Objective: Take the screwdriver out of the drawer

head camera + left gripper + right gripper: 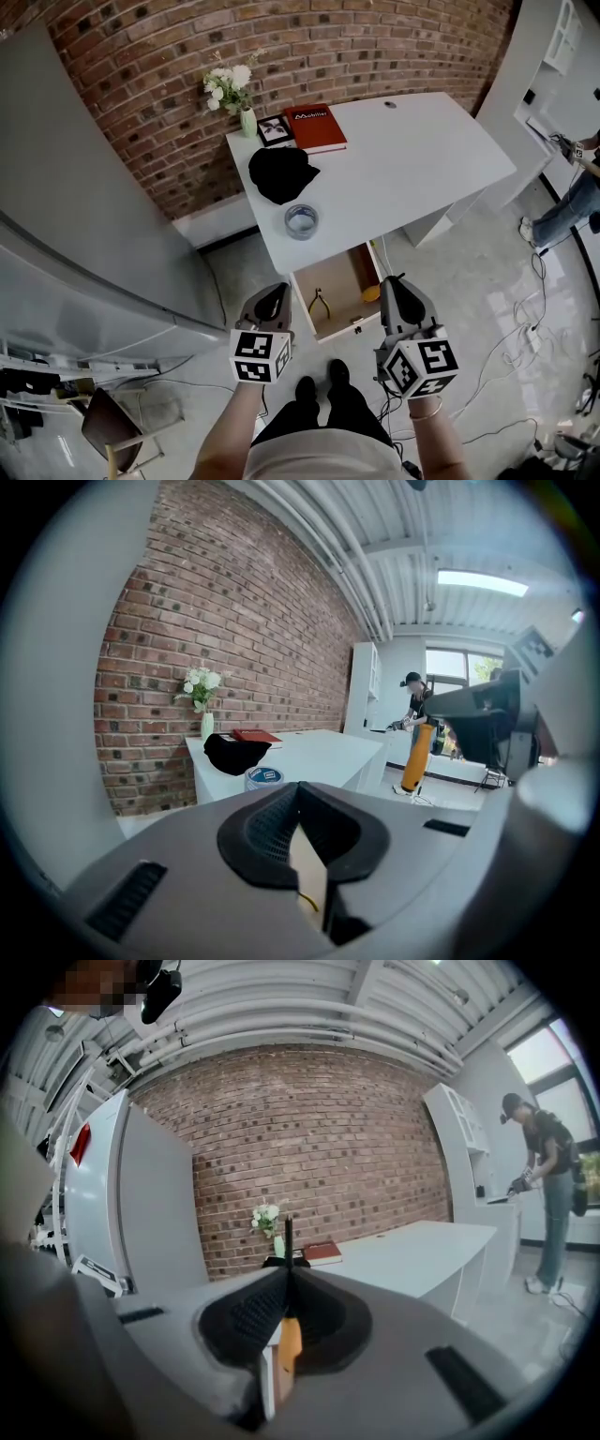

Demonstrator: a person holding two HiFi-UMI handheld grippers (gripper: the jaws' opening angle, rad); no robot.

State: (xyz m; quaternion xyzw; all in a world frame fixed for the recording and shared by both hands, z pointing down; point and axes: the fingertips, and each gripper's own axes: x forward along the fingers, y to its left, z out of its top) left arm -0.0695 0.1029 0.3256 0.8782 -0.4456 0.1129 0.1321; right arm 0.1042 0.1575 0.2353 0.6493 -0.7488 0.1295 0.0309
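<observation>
The open drawer juts out under the white desk, right in front of me. My right gripper hovers over the drawer's right side, shut on the screwdriver. The right gripper view shows the screwdriver's orange handle pinched between the pads and its black shaft rising past the tips of the right gripper. At the drawer's left front corner, my left gripper holds nothing. In its own view the left gripper has its jaws together. Yellow-handled pliers lie in the drawer.
On the desk sit a black cloth, a tape roll, a red book, a small picture frame and a vase of flowers. A grey cabinet stands at left. A person stands at far right; cables lie on the floor.
</observation>
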